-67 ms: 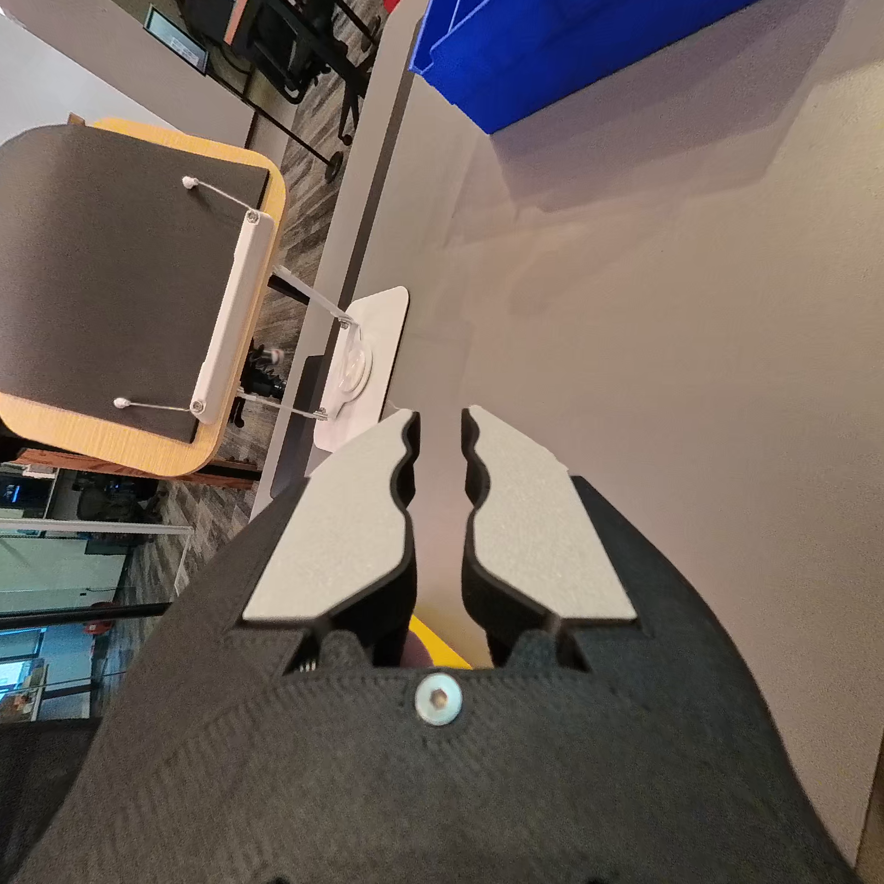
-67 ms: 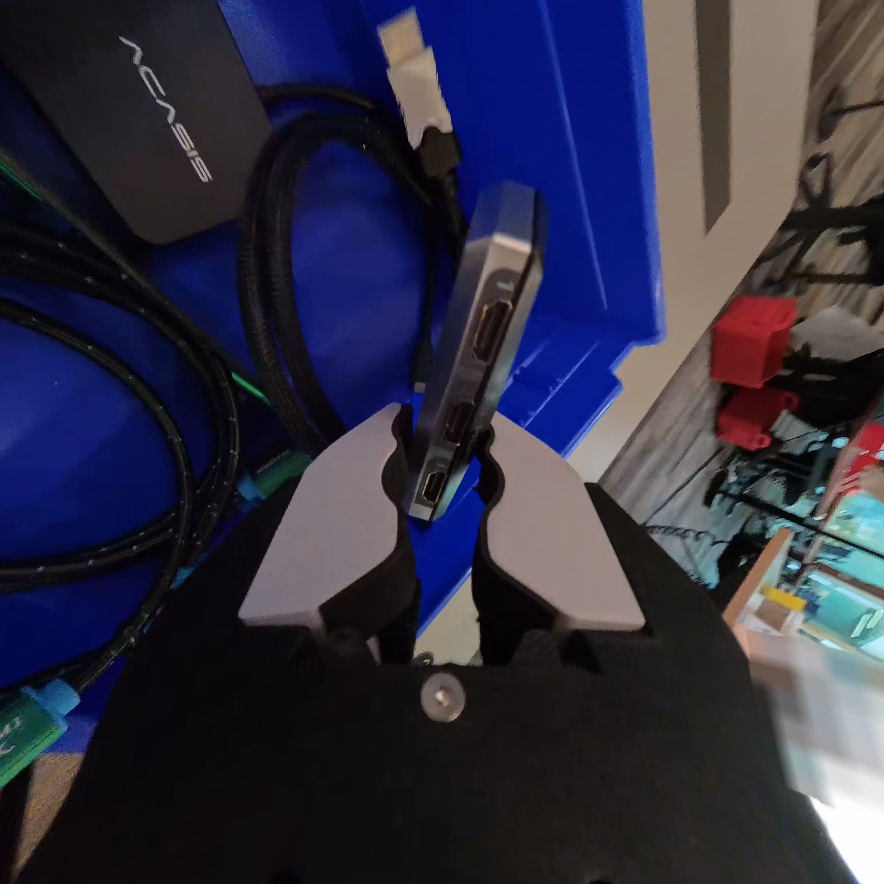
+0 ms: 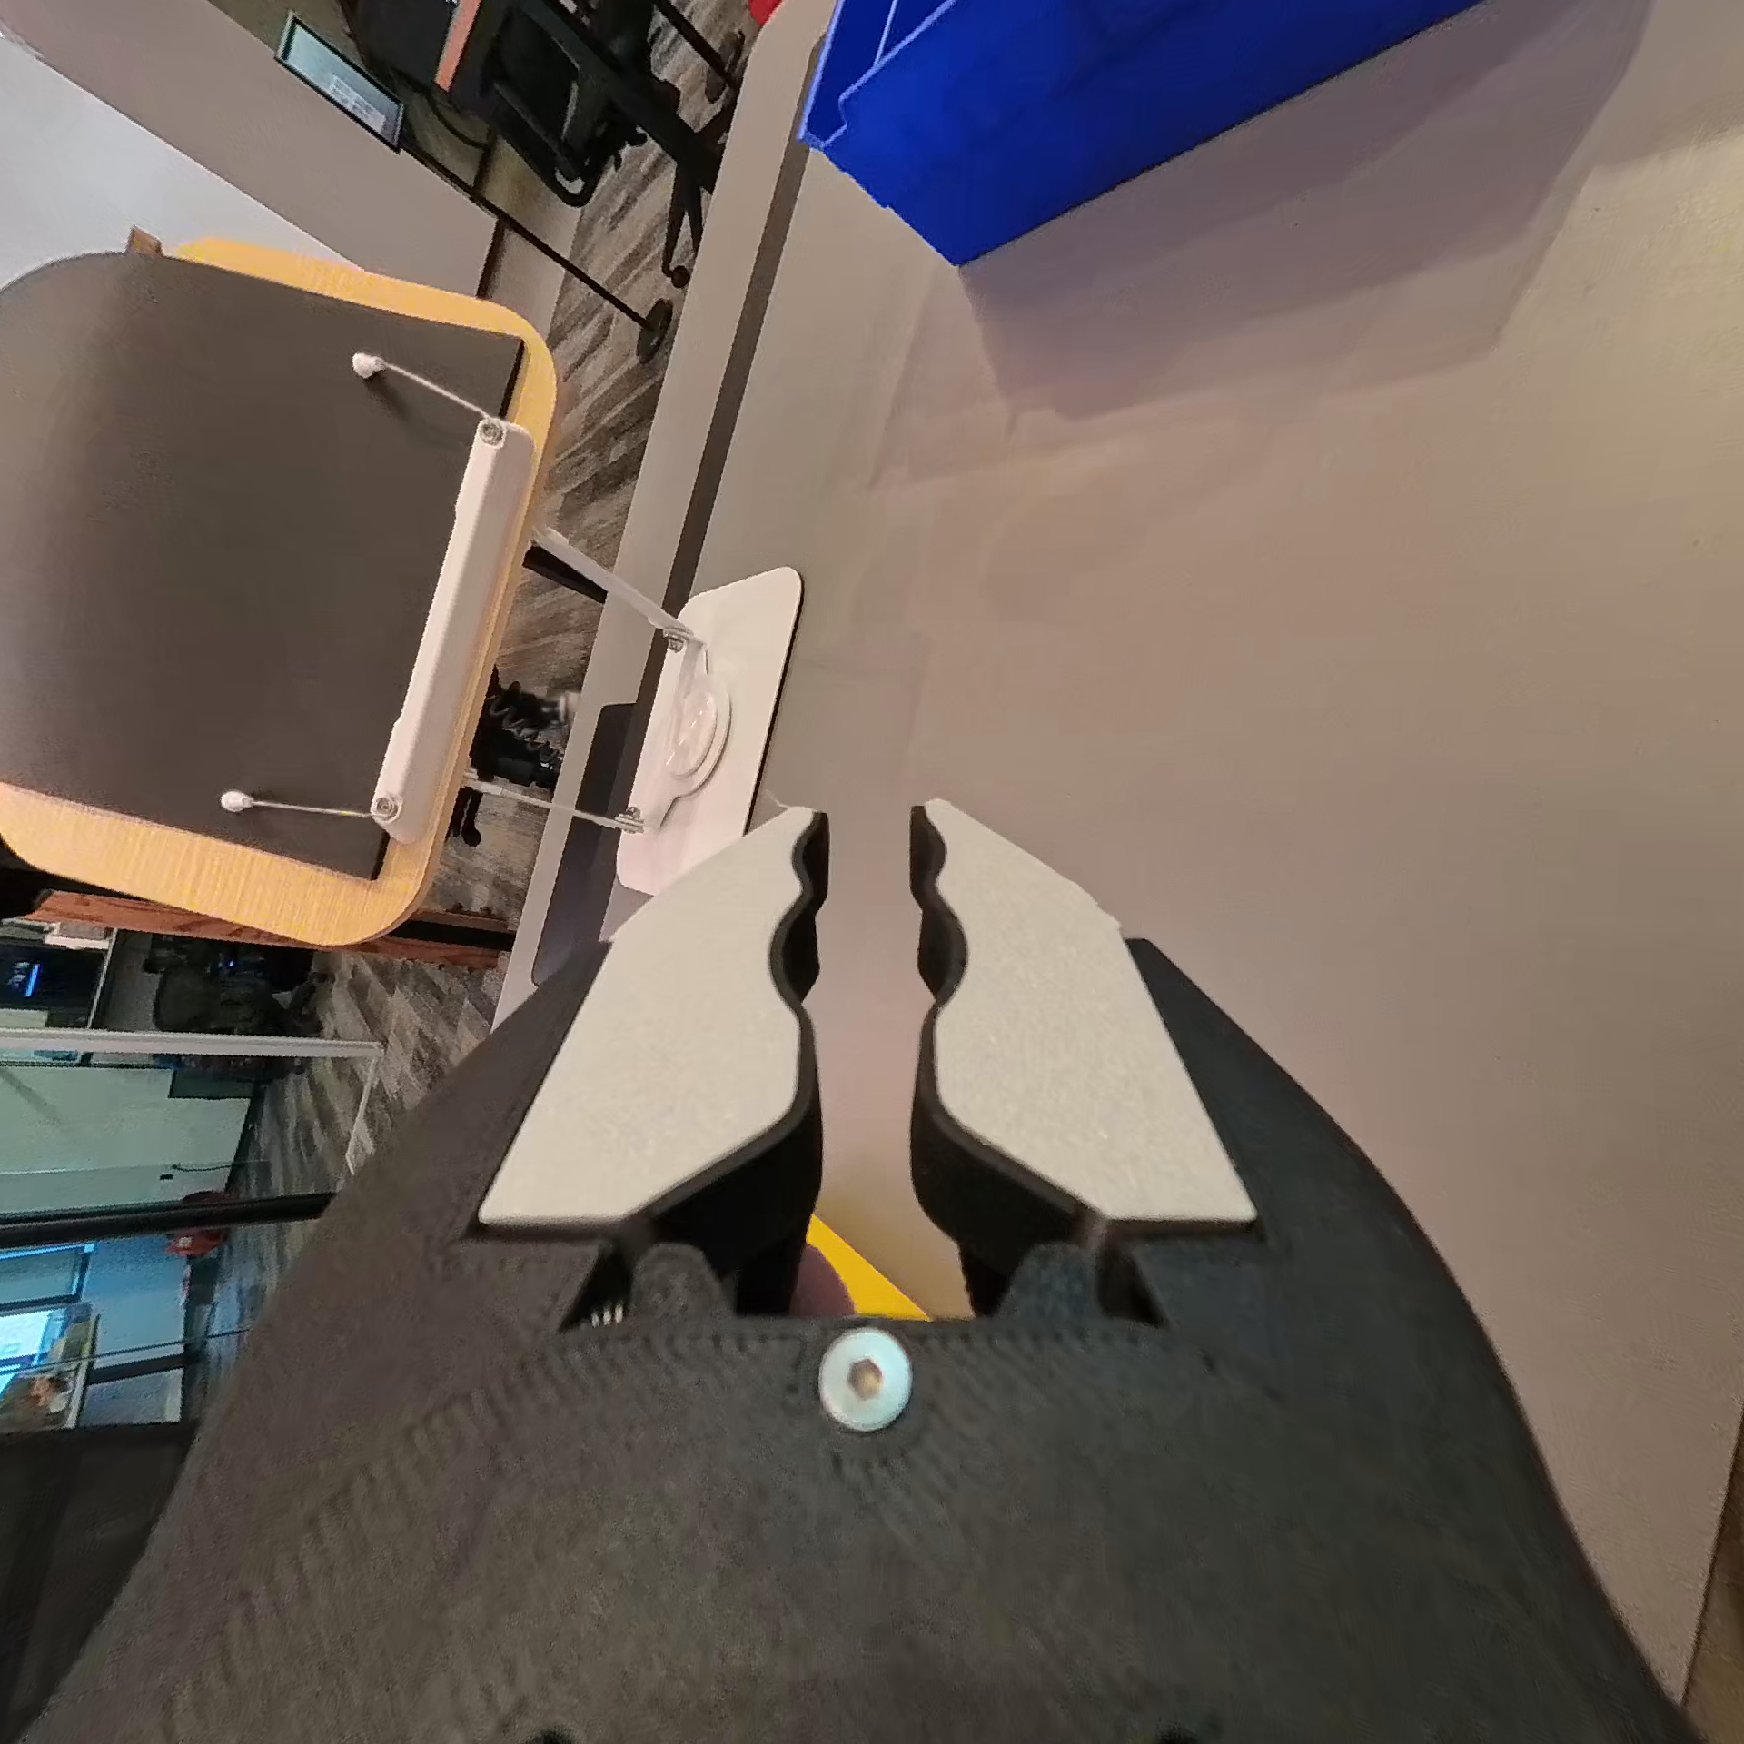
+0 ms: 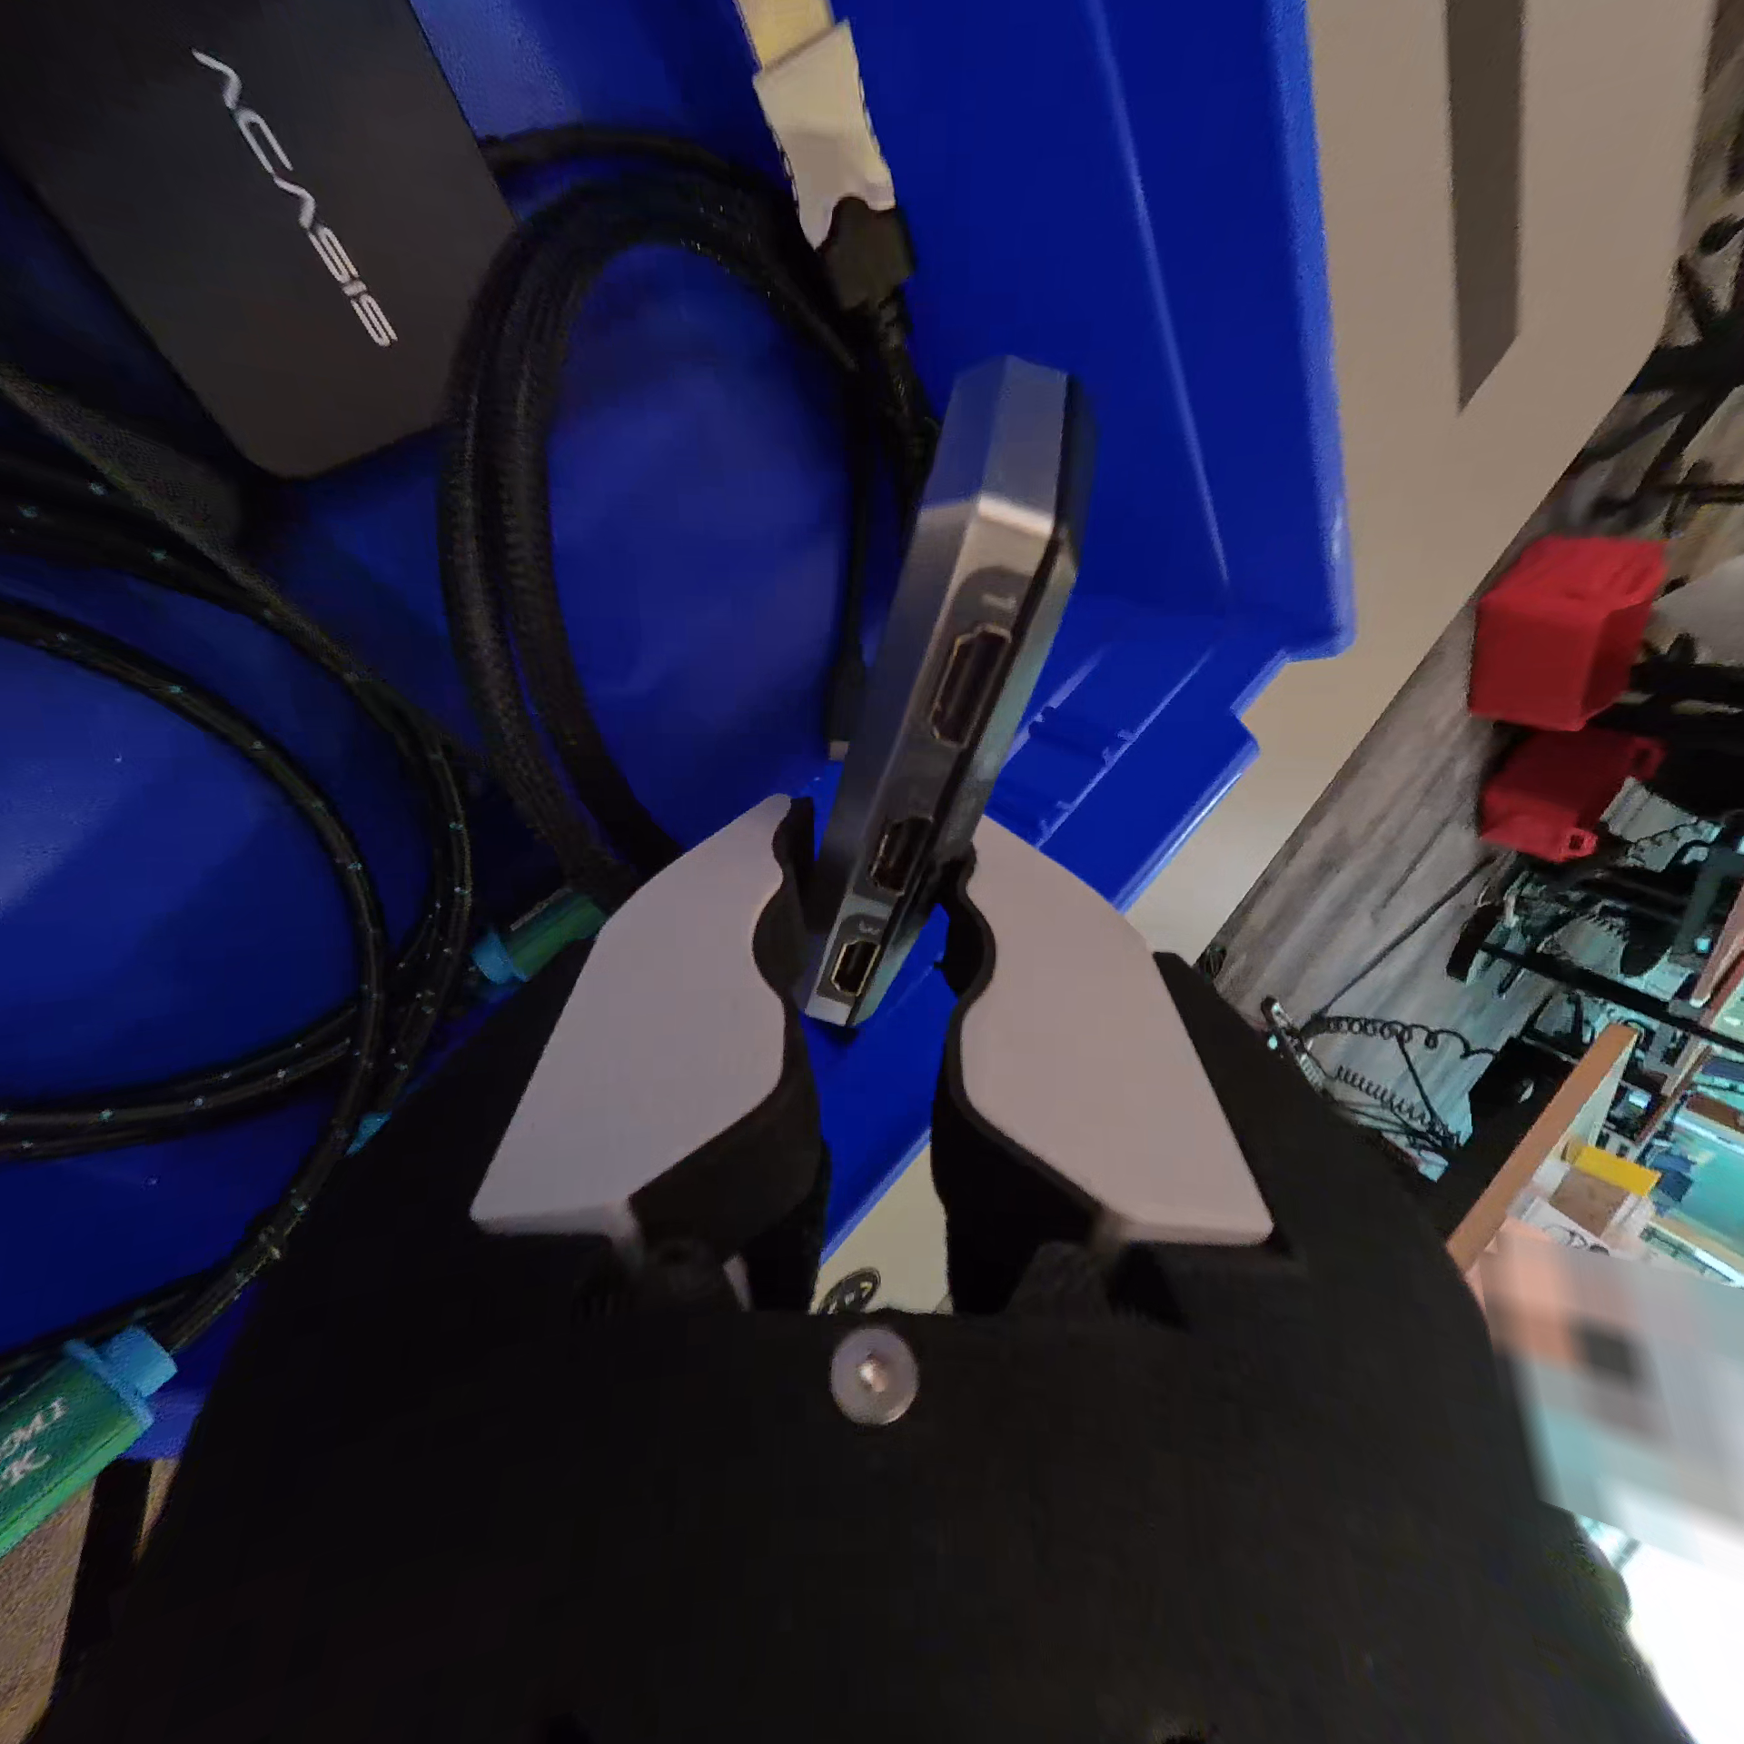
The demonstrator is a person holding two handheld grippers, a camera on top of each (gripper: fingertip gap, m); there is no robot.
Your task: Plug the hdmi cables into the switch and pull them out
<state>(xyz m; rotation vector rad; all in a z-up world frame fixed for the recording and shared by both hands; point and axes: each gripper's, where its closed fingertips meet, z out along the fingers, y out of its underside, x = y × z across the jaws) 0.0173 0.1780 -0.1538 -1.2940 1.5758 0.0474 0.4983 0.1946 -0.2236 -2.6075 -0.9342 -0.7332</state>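
Observation:
In the right wrist view my right gripper (image 4: 878, 830) is shut on the lower end of a slim grey switch (image 4: 991, 585). It holds the switch edge-on above a blue bin (image 4: 1085, 236), with three ports facing me. A black braided cable (image 4: 528, 528) with a silver-white plug (image 4: 821, 123) lies coiled in the bin. Green-flecked cables (image 4: 377, 849) lie to its left, and a green HDMI plug (image 4: 57, 1453) sits at the bottom left. In the left wrist view my left gripper (image 3: 868, 830) is empty over the bare grey table (image 3: 1321, 661), its fingers a narrow gap apart.
A black box (image 4: 236, 236) lies in the bin at top left. The blue bin (image 3: 1085, 94) also shows at the top of the left wrist view. A white stand base (image 3: 727, 717) sits at the table's left edge and carries a dark wood-rimmed board (image 3: 236, 566). About 50 cm separates my left fingertips from my right. To reach the green HDMI plug (image 4: 57, 1453) in a straight line is about 15 cm for my right fingers, about 45 cm for my left.

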